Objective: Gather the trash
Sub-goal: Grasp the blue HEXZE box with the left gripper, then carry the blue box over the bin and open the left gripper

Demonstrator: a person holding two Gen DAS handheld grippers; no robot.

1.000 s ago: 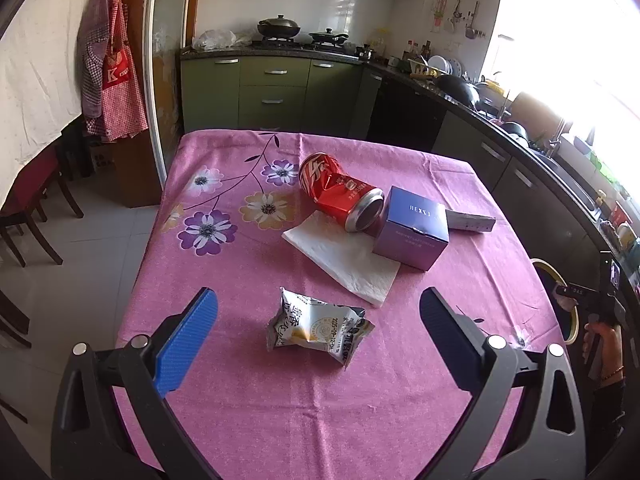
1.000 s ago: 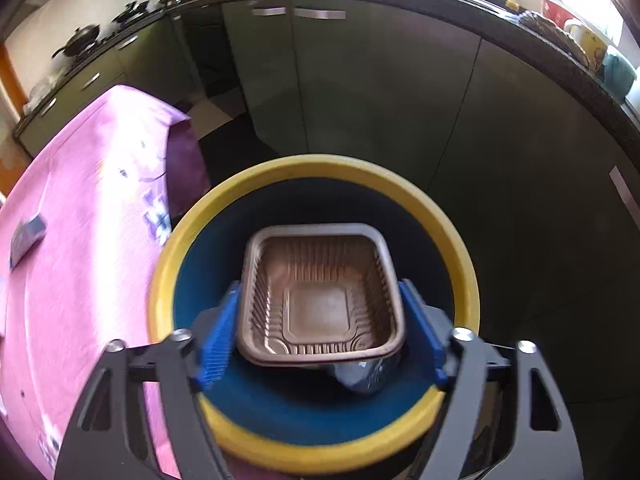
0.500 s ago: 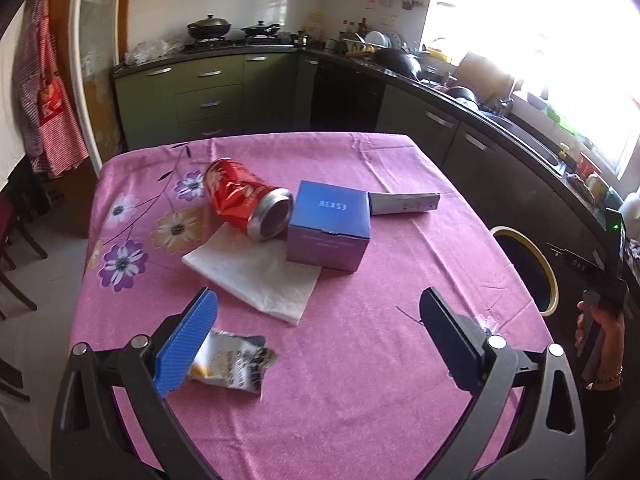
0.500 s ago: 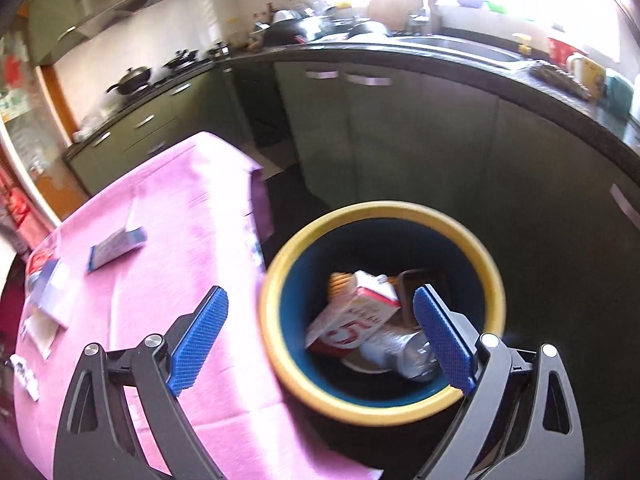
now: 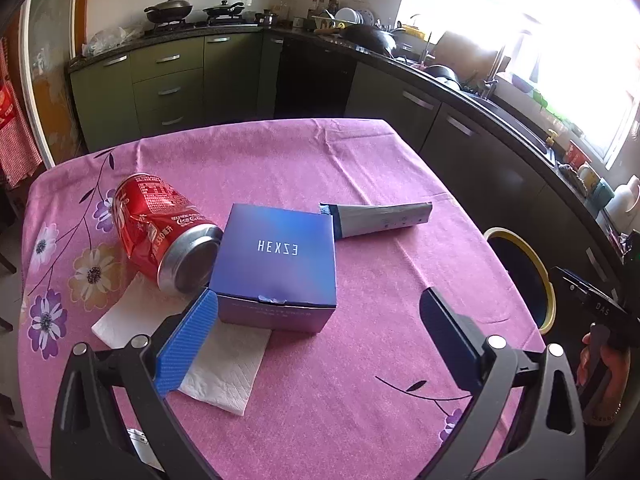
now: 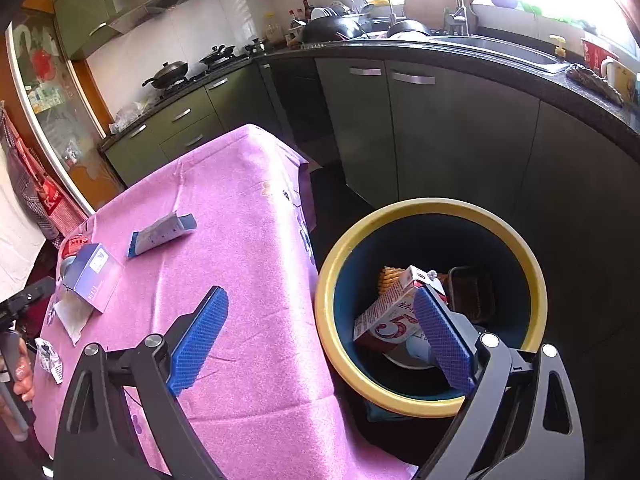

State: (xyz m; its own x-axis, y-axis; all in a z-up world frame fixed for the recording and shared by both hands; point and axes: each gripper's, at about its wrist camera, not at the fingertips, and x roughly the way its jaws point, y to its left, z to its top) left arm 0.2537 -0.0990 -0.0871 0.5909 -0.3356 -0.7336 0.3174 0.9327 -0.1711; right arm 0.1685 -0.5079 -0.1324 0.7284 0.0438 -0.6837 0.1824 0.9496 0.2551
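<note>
Left gripper point(image 5: 316, 328): bottom of the left wrist frame, jaws wide apart with nothing between the pads, above the pink tablecloth point(image 5: 360, 400).
Napkin point(image 5: 216, 368): white, lower left, flat on the cloth, its far part under the box.
Box point(image 5: 276, 264): blue, frame centre, standing on the napkin, just beyond the left pad.
Can point(image 5: 160, 228): red, dented, on its side at centre left, its silver end touching the box.
Carton point(image 5: 380, 218): grey, flattened, just right of the box's far corner.
Right gripper point(image 6: 320, 340): bottom of the right wrist frame, jaws spread wide and empty, straddling the table edge and the bin.
Bin point(image 6: 432, 208): yellow rim, dark blue inside, lower right, beside the table.
Bin contents: a red and white milk carton point(image 6: 388, 316), a brown tray point(image 6: 472, 292), other bits unclear.
Wrapper point(image 6: 50, 356): crumpled, far left edge, on the cloth.
</note>
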